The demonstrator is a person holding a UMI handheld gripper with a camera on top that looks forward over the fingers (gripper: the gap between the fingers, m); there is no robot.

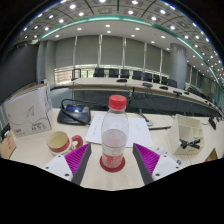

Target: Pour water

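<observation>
Between the fingers, near edge of the table [160, 150], stands the water bottle [114, 135], upright, long axis vertical, red cap up. Gripper [114, 160] open; pads flank the bottle w/ gaps each side, nothing held. Step looks like pre-grasp. Next: close on the body, lift, carry left to the pink cup [62, 143], then tilt.

Light table [160, 150] carries: red-capped water bottle [115, 135], pink cup [60, 143], white mug [189, 131], cardboard box [28, 108], papers [100, 127].
</observation>
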